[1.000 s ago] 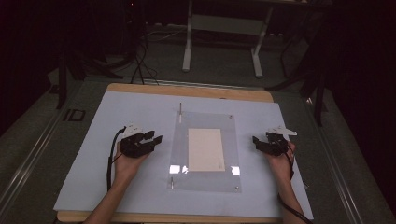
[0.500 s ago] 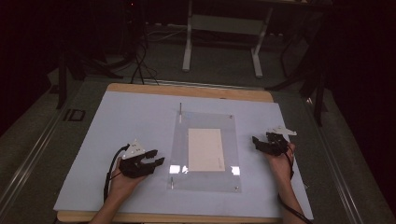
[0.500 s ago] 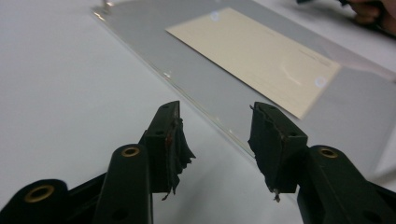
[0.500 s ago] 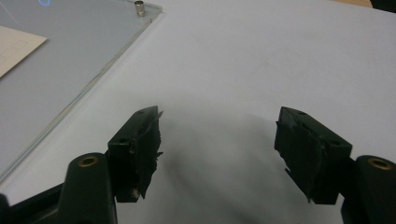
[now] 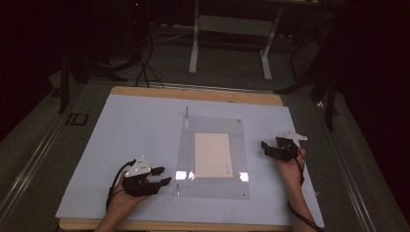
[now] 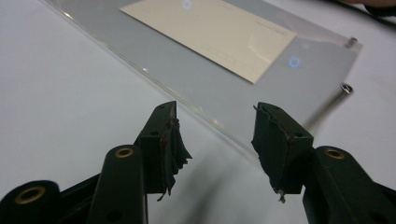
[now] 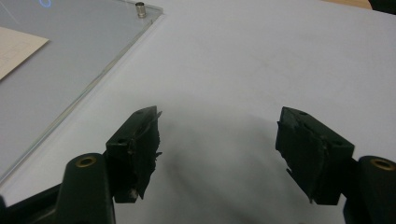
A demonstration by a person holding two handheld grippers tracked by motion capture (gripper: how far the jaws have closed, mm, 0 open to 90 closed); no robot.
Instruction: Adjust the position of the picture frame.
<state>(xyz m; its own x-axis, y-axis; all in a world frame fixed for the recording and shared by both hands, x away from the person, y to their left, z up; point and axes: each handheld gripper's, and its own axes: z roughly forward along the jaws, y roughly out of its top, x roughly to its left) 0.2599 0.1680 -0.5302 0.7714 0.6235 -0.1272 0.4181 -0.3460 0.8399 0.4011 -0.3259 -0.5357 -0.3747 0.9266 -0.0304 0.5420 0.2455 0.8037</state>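
Looking down at the desk (image 5: 121, 121), I see the clear plate (image 5: 212, 181) lying flat in the middle with a cream card (image 5: 213, 154) under it, and my left tool (image 5: 162, 176) sits just beside the plate's near left corner so it can reach the edge. Its jaws have just been opening and stand spread with nothing between them, and it is nearer me than before. My right tool (image 5: 264, 146) waits spread and empty by the right edge.

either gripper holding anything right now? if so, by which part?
Nothing is held. The left gripper has its jaws open near the edge of the clear sheet; the right gripper is open over the bare white mat.
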